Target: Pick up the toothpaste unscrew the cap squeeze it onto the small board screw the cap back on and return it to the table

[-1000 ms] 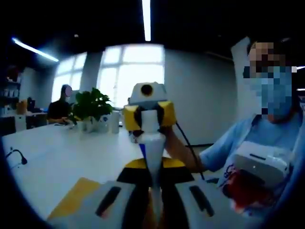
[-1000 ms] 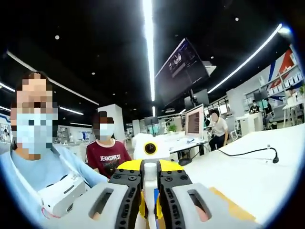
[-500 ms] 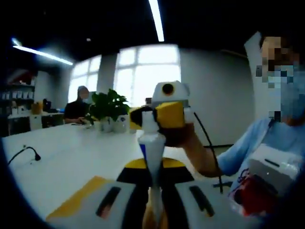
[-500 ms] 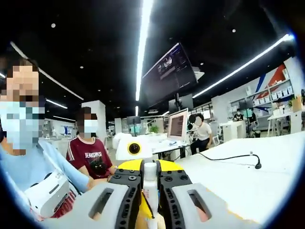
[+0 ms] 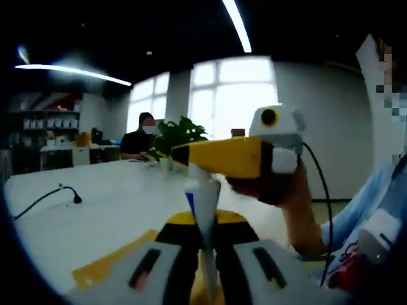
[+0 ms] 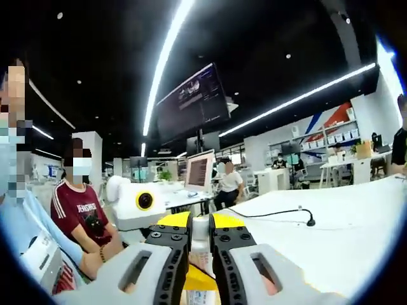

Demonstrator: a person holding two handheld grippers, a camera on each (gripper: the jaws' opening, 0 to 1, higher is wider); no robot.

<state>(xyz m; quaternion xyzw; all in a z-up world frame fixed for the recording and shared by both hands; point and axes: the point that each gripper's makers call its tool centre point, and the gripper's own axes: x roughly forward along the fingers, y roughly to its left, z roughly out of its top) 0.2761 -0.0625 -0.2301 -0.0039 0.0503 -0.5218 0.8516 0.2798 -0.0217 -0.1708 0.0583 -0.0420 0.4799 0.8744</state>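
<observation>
Toothpaste (image 5: 202, 210) is held upright above the bench (image 5: 95, 216), clamped in the left gripper (image 5: 205, 267) fingers; the right gripper (image 6: 200, 254) fingers are closed on its cap (image 6: 201, 236), apparently mid-unscrewing. Squeezing remains undone.

Both hand-held grippers (image 5: 205, 279) (image 6: 200, 244) clamped, raised

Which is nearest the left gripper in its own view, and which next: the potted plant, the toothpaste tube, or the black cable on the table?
1. Toothpaste tube, held between the left gripper jaws.
2. Black cable, lying on the white table to the left.
3. Potted plant, at the table's far end.
</observation>
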